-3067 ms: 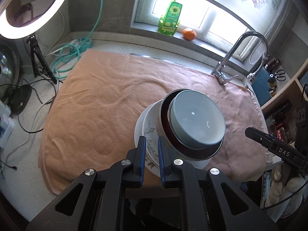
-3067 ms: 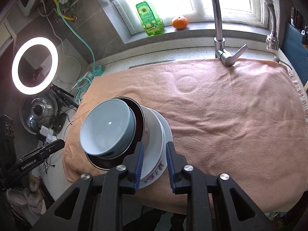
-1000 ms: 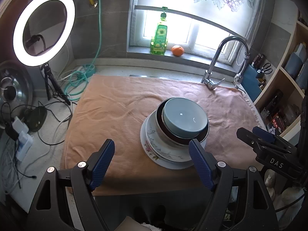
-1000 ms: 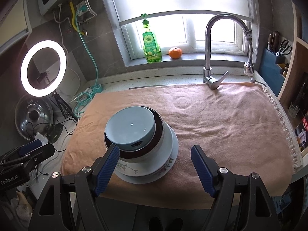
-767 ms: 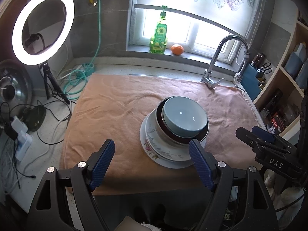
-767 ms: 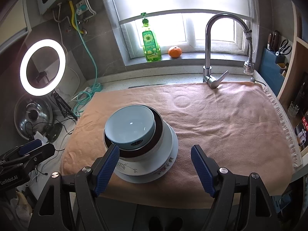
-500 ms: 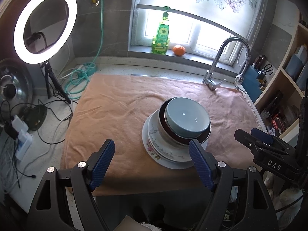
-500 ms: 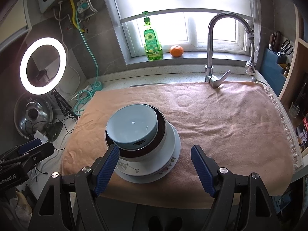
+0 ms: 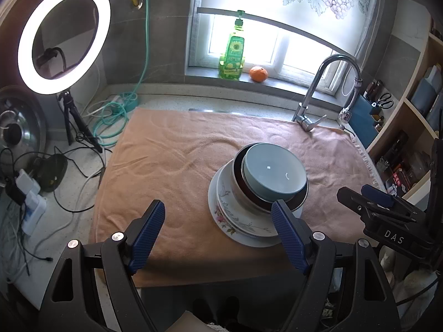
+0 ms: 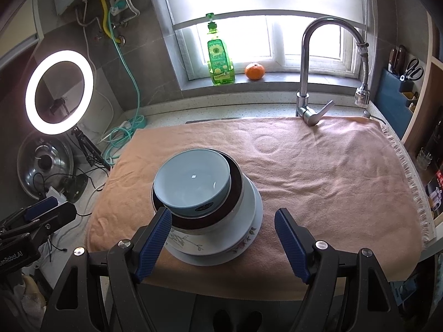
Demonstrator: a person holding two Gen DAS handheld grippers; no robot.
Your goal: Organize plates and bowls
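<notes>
Now both tools stand back from dish stack; three seconds ago each had jaws nearly together at plate rim. Left tool (image 9: 217,235) jaws wide apart, empty. Right tool (image 10: 223,242) same, empty. Stack unmoved on peach towel (image 10: 318,171) covering bench: one light-blue bowl (image 10: 192,184) nested in one dark-rimmed bowl (image 10: 235,191), over two floral plates (image 10: 243,238). Sill: one green soap bottle (image 10: 220,59), one orange (image 10: 254,71).
</notes>
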